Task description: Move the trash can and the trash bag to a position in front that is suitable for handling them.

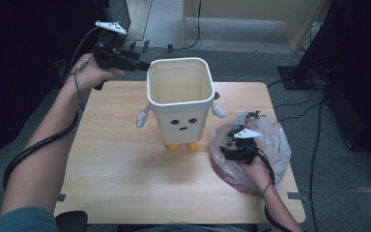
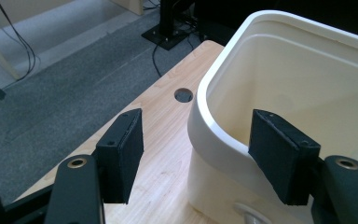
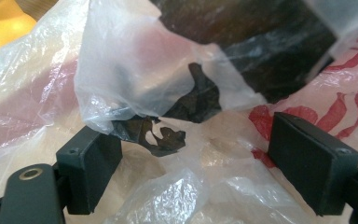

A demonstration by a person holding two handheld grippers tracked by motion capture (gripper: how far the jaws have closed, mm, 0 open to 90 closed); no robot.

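- i have the left gripper [image 1: 142, 62] at the far left corner of the white bin [image 1: 179, 99], level with its rim [image 2: 214, 140].
- in the left gripper view its jaws straddle that rim corner: one pad [image 2: 282, 154] inside the bin, the other [image 2: 121, 151] outside over the table [image 1: 125, 169]. they are partly open, with a gap on both sides of the wall, so nothing is gripped yet.
- the bin stands upright in the middle of the table toward the far side, open mouth up, its long axis vertical, on orange feet, with a face on the near wall.
- the rim wall runs between the pads, so i judge the coming move is simply to pinch across it; the left hand is plainly the nearer one to the bin.
- the right gripper [image 1: 239, 145] sits on the clear plastic bag [image 1: 270, 140] at the near right, just beside the bin's right foot.
- in the right gripper view its jaws are wide apart with loose film and dark scraps [image 3: 168, 135] between them; the pads do not press on the bag, so i read it as holding nothing.
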